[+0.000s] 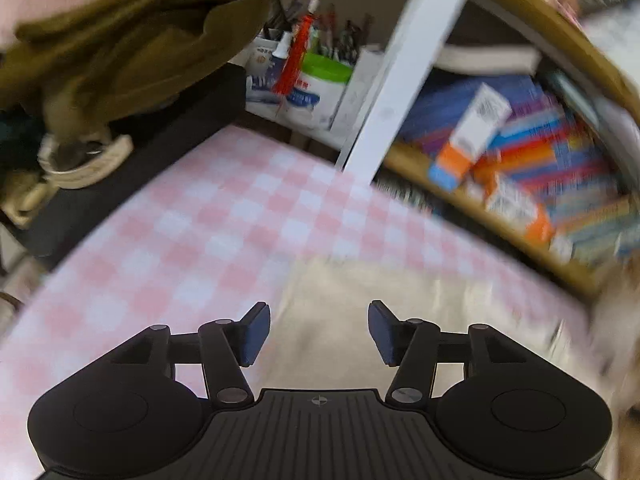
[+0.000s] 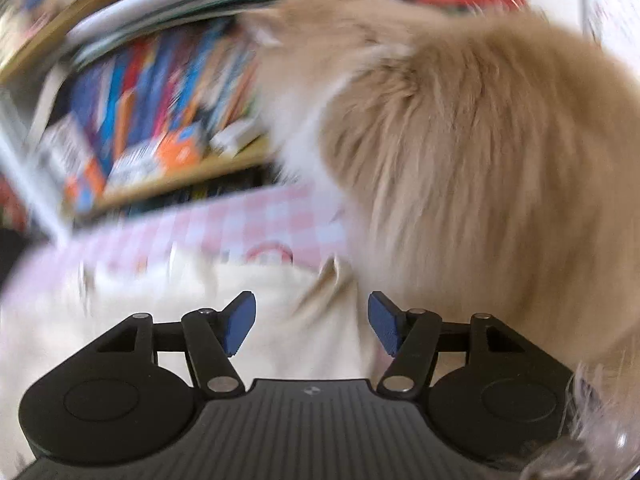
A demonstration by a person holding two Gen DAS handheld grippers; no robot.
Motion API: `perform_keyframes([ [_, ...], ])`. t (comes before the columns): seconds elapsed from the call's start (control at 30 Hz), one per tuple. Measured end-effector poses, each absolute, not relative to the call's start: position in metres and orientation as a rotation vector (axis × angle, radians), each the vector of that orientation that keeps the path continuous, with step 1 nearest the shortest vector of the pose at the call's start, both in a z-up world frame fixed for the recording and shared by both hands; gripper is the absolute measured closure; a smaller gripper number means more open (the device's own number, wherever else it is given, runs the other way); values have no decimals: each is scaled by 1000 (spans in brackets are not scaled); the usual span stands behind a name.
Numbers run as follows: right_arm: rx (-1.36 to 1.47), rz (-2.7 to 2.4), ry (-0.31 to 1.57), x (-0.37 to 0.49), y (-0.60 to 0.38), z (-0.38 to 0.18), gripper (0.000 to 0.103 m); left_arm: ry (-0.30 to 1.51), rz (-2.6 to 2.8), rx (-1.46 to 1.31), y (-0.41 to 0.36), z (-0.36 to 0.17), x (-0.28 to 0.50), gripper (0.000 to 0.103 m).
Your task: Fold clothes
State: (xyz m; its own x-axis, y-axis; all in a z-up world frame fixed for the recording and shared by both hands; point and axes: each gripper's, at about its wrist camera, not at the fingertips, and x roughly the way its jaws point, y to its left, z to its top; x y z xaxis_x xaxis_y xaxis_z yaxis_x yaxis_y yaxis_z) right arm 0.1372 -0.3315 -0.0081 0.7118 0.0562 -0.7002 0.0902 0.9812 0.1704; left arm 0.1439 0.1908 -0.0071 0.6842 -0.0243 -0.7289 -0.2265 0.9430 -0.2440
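A cream garment (image 1: 360,300) lies on the pink checked tablecloth (image 1: 180,240). In the left wrist view my left gripper (image 1: 318,332) hovers over the garment's near-left part, jaws apart and nothing between the blue pads (image 1: 254,334). In the right wrist view the same cream garment (image 2: 160,312) spreads under my right gripper (image 2: 312,324), which also stands open and empty. A fluffy tan cat (image 2: 480,140) stands on the table just right of and ahead of the right gripper, partly over the garment. Both views are blurred.
An olive cloth pile (image 1: 132,40) rests on a dark stand at the left. A shelf of books and boxes (image 1: 540,152) runs behind the table, with a white post (image 1: 404,72), a green-lidded tub (image 1: 326,68) and a red tassel (image 1: 294,60). The cat's fur (image 1: 624,320) fills the right edge.
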Motion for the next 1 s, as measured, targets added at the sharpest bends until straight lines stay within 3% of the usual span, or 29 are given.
perform_keyframes([
  [0.2,167,-13,900,71,-323,-21,44,976,132,-92,166,-35,91,48],
  [0.33,204,-10,982,45,-316,-35,49,967,85,-156,168,-41,81,51],
  [0.37,210,-9,995,40,-314,-38,53,964,84,-145,167,-41,80,59],
  [0.4,214,-8,1004,35,-312,-41,66,960,85,-128,166,-41,79,64],
  [0.47,212,-10,999,26,-305,-43,77,959,51,-86,162,-41,72,89],
  [0.5,209,-8,997,22,-303,-43,88,958,27,-74,161,-41,68,92],
  [0.53,209,-6,997,17,-301,-42,90,959,16,-72,161,-41,62,94],
  [1.0,103,92,1038,-101,-261,-33,91,1015,-14,-89,193,-37,-66,94],
])
